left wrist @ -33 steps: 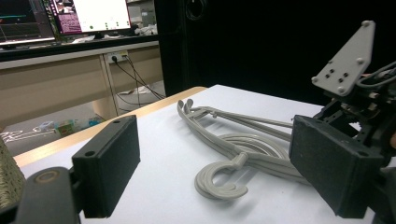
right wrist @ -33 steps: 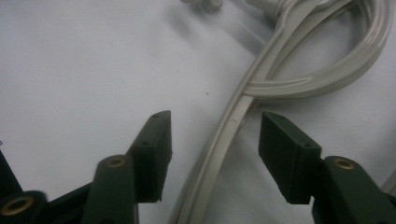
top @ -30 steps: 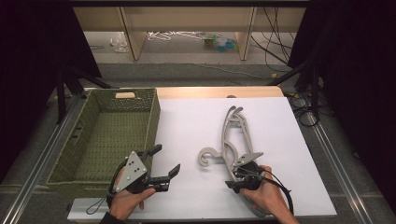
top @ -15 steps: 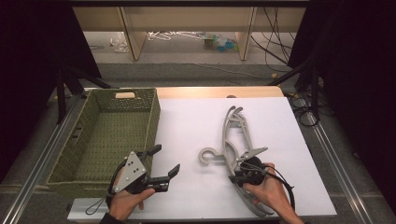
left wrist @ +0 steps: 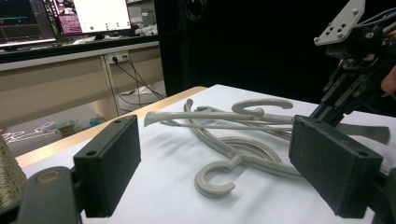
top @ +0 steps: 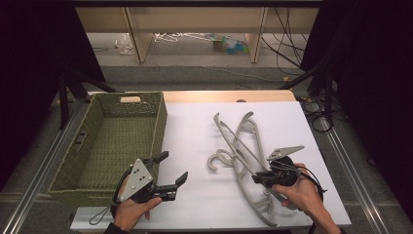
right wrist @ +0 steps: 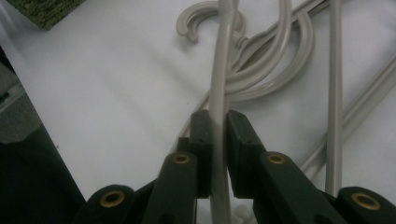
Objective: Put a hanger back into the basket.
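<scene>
You're gripping smooth, slightly glossy grey plastic hangers [top: 239,146]. The basket [top: 104,141] beside you is rough woven green fibre with a pale wooden handle. Your table [top: 195,131] wears a matt white sheet over a wood edge. The gripper pads [left wrist: 109,168] look grainy black rubber.

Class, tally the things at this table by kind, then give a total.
Grey hangers: 3, going by the hooks in the tangle
Woven basket: 1
Hand-held tools: 2, the left tool and the right tool
Total: 6
</scene>
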Demonstrator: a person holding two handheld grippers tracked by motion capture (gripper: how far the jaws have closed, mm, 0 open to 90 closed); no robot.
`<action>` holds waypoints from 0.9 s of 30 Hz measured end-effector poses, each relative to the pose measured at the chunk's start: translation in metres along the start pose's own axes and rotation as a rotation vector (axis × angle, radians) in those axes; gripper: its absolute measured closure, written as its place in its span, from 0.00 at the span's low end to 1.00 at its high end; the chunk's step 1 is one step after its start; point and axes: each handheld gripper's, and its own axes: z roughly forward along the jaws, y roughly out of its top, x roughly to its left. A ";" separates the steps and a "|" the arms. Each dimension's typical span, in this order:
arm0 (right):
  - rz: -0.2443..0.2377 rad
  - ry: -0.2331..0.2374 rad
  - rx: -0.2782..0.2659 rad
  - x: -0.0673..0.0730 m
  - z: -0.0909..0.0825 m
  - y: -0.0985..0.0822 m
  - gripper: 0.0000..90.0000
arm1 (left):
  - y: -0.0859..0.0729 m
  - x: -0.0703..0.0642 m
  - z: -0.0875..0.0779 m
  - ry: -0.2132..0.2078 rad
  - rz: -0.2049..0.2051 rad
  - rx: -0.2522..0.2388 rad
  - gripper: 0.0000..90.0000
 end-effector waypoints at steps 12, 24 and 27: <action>-0.044 0.181 -0.039 -0.008 -0.037 -0.011 0.91 | -0.003 -0.017 0.026 -0.005 0.054 0.101 0.20; -0.152 0.262 -0.016 0.009 -0.045 -0.013 0.91 | -0.010 -0.035 0.097 -0.168 0.211 0.260 0.31; -0.175 0.283 -0.007 0.013 -0.045 -0.013 0.91 | -0.011 -0.036 0.099 -0.209 0.232 0.273 0.33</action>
